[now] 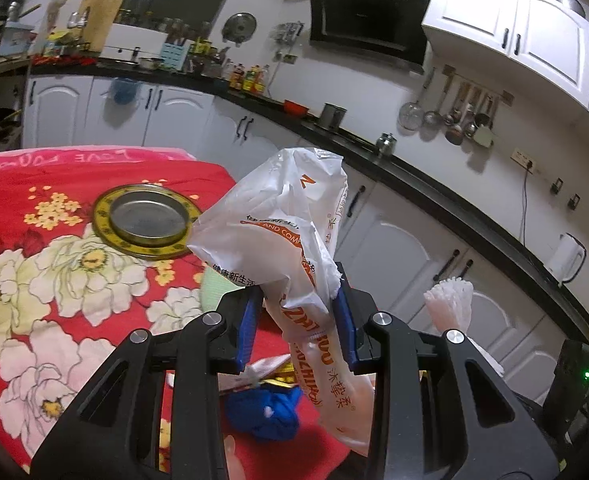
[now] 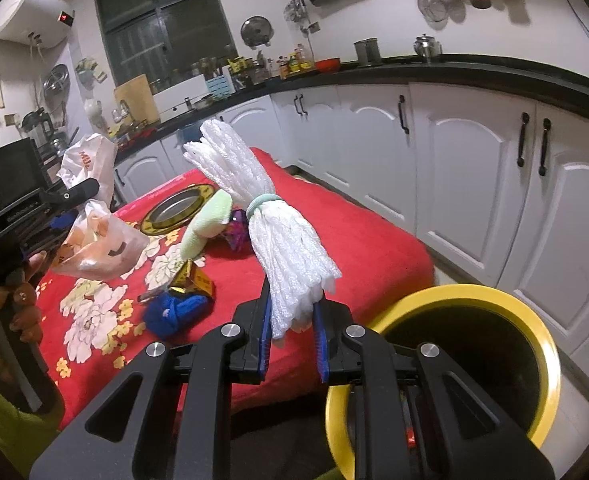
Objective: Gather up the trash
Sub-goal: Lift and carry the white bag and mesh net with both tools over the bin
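- My right gripper (image 2: 292,330) has its fingers clamped on the white foam net bundle (image 2: 270,224), held just left of the yellow-rimmed bin (image 2: 542,344); I'd carry it over the opening before letting go.
- My left gripper (image 1: 296,322) grips the plastic wrapper (image 1: 286,232) above the red worktop (image 1: 34,280) (farther from the bin); bring it across second, avoiding a clash.

Each fisheye sits close behind its hand-held gripper, angled down. The left view faces the red floral cloth (image 1: 34,216) toward 10 o'clock; the right shares it (image 2: 354,240), bin (image 2: 542,344) at 4 o'clock.
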Action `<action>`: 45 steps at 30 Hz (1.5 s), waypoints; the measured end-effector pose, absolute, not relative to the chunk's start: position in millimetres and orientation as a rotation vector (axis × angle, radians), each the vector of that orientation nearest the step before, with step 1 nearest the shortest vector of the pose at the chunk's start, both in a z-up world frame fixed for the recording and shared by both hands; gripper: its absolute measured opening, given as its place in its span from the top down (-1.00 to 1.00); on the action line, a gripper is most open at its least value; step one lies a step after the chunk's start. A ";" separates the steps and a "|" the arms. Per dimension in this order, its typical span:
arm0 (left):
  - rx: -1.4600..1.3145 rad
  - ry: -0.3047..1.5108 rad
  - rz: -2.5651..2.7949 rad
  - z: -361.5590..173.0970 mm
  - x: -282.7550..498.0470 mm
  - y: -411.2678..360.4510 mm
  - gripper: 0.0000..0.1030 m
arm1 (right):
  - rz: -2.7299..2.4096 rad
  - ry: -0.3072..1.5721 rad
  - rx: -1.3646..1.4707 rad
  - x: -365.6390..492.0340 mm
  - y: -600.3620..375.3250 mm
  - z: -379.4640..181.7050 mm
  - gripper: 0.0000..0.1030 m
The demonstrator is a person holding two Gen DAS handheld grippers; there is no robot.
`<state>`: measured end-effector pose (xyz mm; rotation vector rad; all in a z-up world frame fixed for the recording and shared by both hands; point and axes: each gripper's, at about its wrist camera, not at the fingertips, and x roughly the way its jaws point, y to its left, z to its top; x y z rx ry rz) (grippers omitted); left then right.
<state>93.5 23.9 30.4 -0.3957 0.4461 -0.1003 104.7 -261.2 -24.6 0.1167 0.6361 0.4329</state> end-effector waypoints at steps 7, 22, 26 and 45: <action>-0.367 0.455 -0.158 30.9 96.5 -4.7 0.49 | 0.403 0.634 0.127 95.6 -281.0 -28.0 0.67; -0.285 0.494 -0.289 20.8 104.5 -74.5 0.49 | 0.291 0.633 0.177 86.0 -332.7 -36.3 0.67; -0.258 0.503 -0.316 17.6 105.3 -91.3 0.49 | 0.265 0.636 0.185 84.7 -345.6 -40.1 0.67; -0.167 0.581 -0.429 -9.9 111.5 -160.3 0.48 | 0.169 0.685 0.232 75.4 -391.4 -67.0 0.67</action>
